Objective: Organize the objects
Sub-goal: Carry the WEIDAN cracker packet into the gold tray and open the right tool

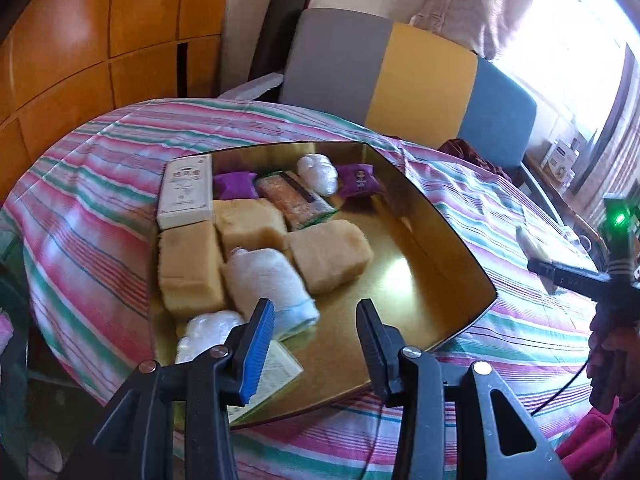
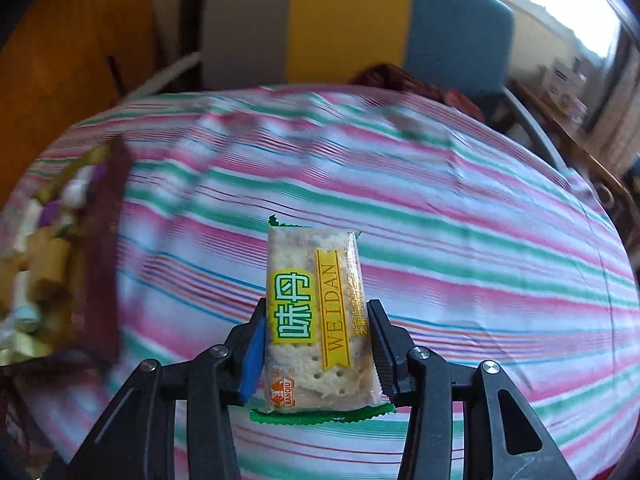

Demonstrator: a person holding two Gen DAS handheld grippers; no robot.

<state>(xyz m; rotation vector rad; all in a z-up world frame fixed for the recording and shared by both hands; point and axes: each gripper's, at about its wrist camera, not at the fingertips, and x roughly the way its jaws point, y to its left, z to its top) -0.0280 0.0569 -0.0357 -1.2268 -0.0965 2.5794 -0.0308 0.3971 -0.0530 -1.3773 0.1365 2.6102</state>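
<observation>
A striped cloth (image 1: 100, 184) covers the desk. On it sits a gold tray (image 1: 420, 216) holding tan cakes (image 1: 328, 254), a white box (image 1: 186, 190), a wrapped towel (image 1: 264, 280), purple packets (image 1: 358, 180) and white bundles (image 1: 318, 172). The left gripper (image 1: 316, 344) hangs over the tray's near end, jaws apart and nothing between them. The right gripper (image 2: 318, 350), off to the tray's right above bare cloth, is clenched on a cracker packet (image 2: 316, 312) standing lengthwise between its jaws.
</observation>
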